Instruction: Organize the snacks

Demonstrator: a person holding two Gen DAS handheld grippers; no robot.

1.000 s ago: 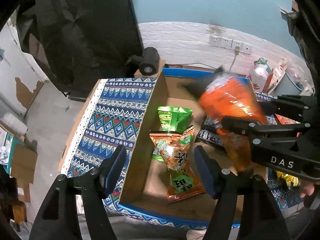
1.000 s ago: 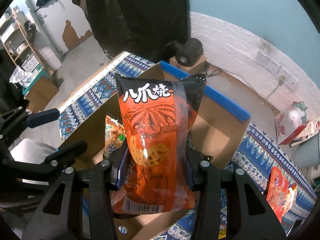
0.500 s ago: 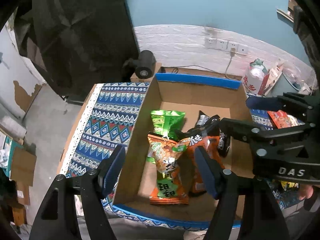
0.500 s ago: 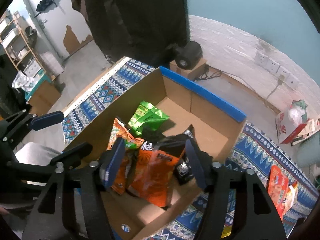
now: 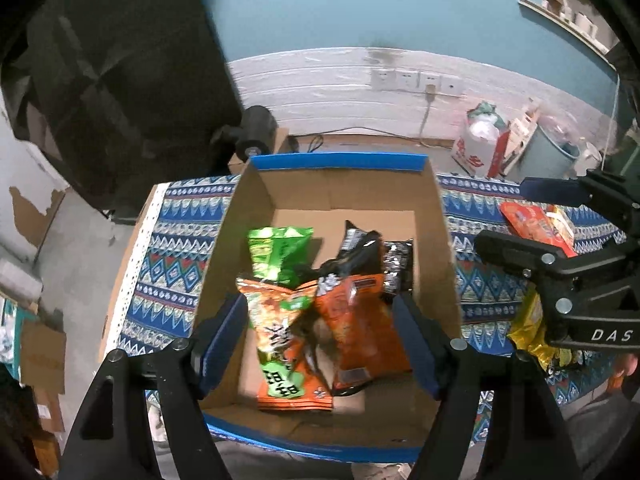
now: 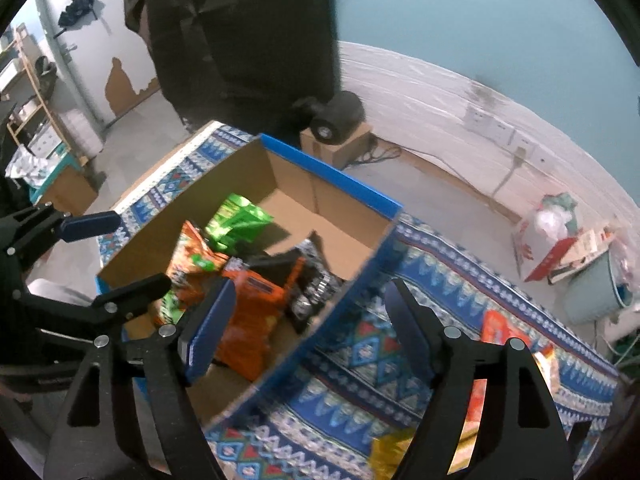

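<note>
A cardboard box (image 5: 440, 236) with blue edges stands on the patterned cloth and holds several snack bags: a green bag (image 5: 278, 254), an orange-green bag (image 5: 280, 336), the orange-black bag (image 5: 360, 320) and a dark bag (image 5: 396, 264). My left gripper (image 5: 320, 340) is open and empty above the box's near end. My right gripper (image 6: 308, 324) is open and empty over the box's right wall (image 6: 340, 300); it also shows at the right of the left wrist view (image 5: 516, 220). The orange-black bag (image 6: 256, 320) lies inside the box.
Loose snacks lie on the cloth right of the box: a red-orange bag (image 5: 532, 224) and a yellow bag (image 5: 528, 332), also in the right wrist view (image 6: 500, 332) (image 6: 392, 452). A black roll (image 5: 256, 132) sits behind the box. Cloth (image 5: 176, 248) shows left of the box.
My right gripper opened and let the orange-black bag drop into the box, then drew back to the right over the box's wall. My left gripper stayed open above the box.
</note>
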